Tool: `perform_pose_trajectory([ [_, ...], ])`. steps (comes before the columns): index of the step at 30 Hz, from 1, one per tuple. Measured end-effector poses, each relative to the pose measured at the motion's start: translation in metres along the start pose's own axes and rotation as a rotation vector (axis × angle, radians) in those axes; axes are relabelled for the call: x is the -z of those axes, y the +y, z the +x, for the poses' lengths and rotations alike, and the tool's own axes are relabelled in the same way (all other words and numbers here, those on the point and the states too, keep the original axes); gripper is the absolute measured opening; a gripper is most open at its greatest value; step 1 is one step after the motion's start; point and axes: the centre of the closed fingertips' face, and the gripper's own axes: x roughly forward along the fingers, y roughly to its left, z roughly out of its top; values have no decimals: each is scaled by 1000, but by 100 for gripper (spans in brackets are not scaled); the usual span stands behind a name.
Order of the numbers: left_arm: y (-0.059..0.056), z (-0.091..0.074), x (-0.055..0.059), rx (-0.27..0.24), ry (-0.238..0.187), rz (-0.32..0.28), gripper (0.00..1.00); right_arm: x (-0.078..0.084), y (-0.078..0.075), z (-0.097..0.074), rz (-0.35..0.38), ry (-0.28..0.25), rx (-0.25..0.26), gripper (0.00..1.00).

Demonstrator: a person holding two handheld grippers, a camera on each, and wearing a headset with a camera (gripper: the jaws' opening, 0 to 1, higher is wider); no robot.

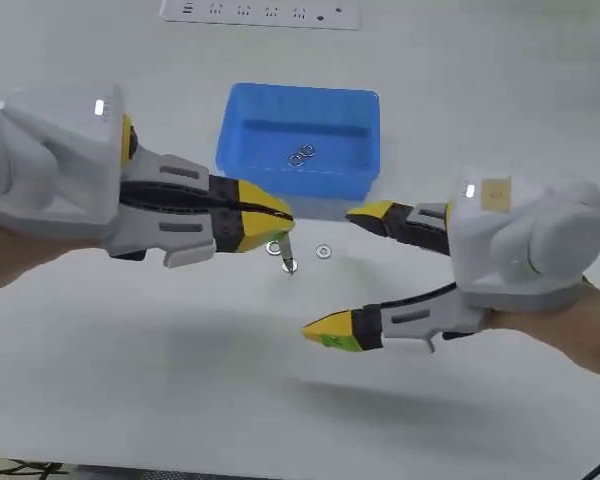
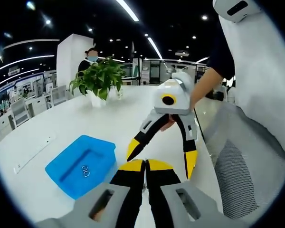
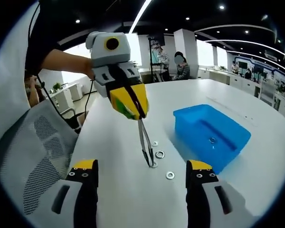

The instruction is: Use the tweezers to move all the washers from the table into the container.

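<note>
Two washers (image 1: 301, 155) (silver rings), blue container (image 1: 280, 180)

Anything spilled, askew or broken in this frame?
Nothing stands out. Blue container sits upright with washers inside; loose washers lie flat on the table; tweezers sit straight in the left gripper.

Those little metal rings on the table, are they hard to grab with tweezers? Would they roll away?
The washers lie flat on the smooth white table, so a nudge would probably slide them, not roll them. They look thin and small, likely light, leaving the tweezers little edge to pinch. They look metallic, so probably stiff.
</note>
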Motion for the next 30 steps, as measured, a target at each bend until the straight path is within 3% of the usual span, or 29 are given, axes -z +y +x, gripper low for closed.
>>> perform_pose_trajectory([
  [6,-2,2,1,0,17,6,5,-11,4,20,-32,3,-64,59],
  [11,-2,2,2,0,24,3,5,-7,7,30,-122,53,-107,42],
  [14,-2,3,3,1,28,3,5,-8,5,34,-120,59,-125,35],
  [22,-2,4,4,-4,35,2,5,-5,0,37,-143,97,-152,25],
  [26,-2,5,4,-3,38,1,5,-1,2,38,-197,126,-172,16],
  [30,-1,7,4,-2,43,1,5,2,-1,38,-222,143,-174,16],
])
